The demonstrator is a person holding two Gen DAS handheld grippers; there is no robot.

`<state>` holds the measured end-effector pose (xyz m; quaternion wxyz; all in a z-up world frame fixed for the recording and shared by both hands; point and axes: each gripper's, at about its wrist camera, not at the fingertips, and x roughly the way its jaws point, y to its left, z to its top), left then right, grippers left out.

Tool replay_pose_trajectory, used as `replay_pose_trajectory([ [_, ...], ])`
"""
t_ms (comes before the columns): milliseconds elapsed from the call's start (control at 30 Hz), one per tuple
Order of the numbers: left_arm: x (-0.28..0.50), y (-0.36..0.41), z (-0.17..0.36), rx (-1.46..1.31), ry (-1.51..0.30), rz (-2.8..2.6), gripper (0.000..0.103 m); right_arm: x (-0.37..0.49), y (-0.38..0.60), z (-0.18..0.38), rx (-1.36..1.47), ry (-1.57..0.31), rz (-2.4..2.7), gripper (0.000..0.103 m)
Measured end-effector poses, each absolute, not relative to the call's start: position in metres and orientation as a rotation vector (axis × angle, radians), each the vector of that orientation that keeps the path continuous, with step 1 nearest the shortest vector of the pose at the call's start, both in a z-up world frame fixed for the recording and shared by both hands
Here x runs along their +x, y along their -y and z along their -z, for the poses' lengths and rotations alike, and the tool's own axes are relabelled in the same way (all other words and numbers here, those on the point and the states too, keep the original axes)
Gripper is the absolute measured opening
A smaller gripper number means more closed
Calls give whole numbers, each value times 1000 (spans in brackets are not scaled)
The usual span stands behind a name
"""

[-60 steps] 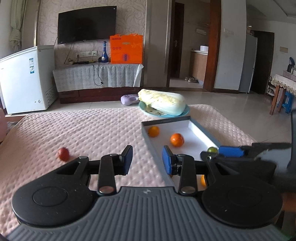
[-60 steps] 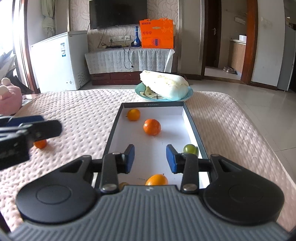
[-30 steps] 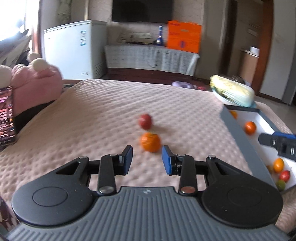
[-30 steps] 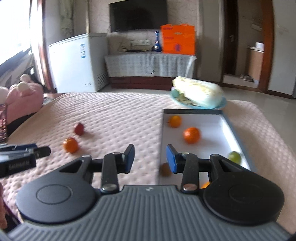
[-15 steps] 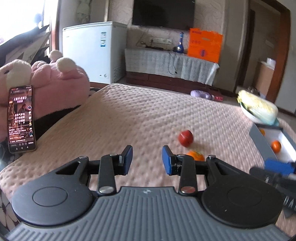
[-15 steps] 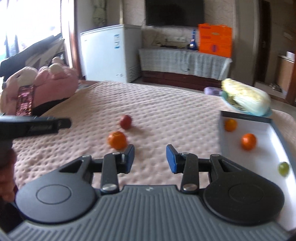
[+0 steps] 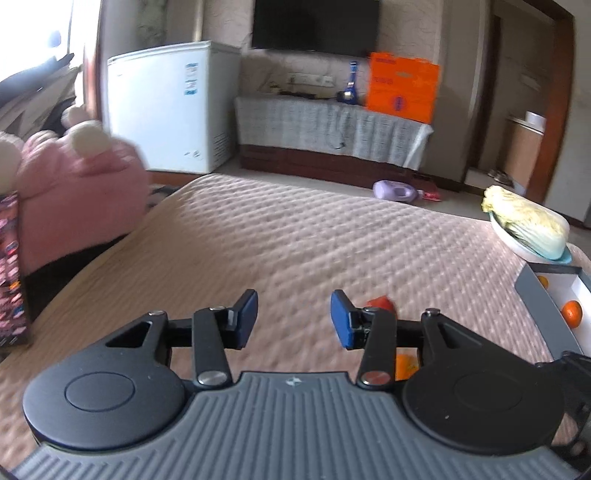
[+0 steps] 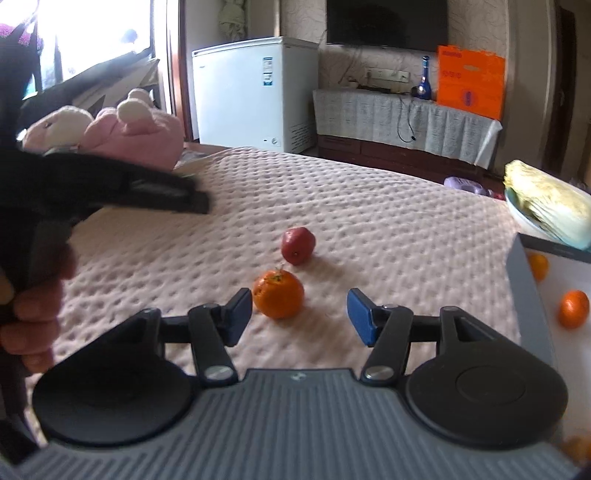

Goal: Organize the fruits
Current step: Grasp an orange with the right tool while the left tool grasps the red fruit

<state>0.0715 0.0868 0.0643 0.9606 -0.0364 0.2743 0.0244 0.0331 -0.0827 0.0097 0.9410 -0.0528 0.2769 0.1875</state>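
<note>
The right gripper (image 8: 299, 314) sits closest, low over the pink bumpy blanket (image 8: 369, 206). Its two blue fingers (image 8: 360, 314) have just been opening and stand spread apart. Nothing is pinched between them. An orange (image 8: 279, 295) lies on the blanket just ahead, near the left finger tip, but I cannot tell if it touches. A little farther on lies a red fruit (image 8: 297, 245), close beside the orange.

The left gripper (image 7: 293, 319) has been opening too. Its fingers (image 7: 245, 317) are spread, with only blanket between them. In the left wrist view the red fruit (image 7: 380, 302) peeks out behind the right finger, and a bit of the orange (image 7: 404, 365) shows under that finger's arm.

To the left in the right wrist view, a hand (image 8: 33, 314) holds the other gripper's black handle.

On the right stands a grey tray (image 8: 524, 295) with a white floor. Oranges (image 8: 572, 308) lie inside it. Behind the tray a cabbage (image 8: 550, 206) rests on a plate.

Far back sit a pink plush toy (image 8: 136, 129), a white freezer (image 8: 251, 92) and a dark TV (image 8: 388, 24).
</note>
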Motion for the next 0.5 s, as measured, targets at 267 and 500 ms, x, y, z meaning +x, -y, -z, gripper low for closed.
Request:
replay_pose_trajectory([
  [267, 121, -56, -32, -35, -618, 59, 50, 54, 70, 5, -129, -589, -400, 59],
  [500, 132, -59, -31, -68, -602, 143, 50, 71, 71, 11, -74, -625, -413, 56],
])
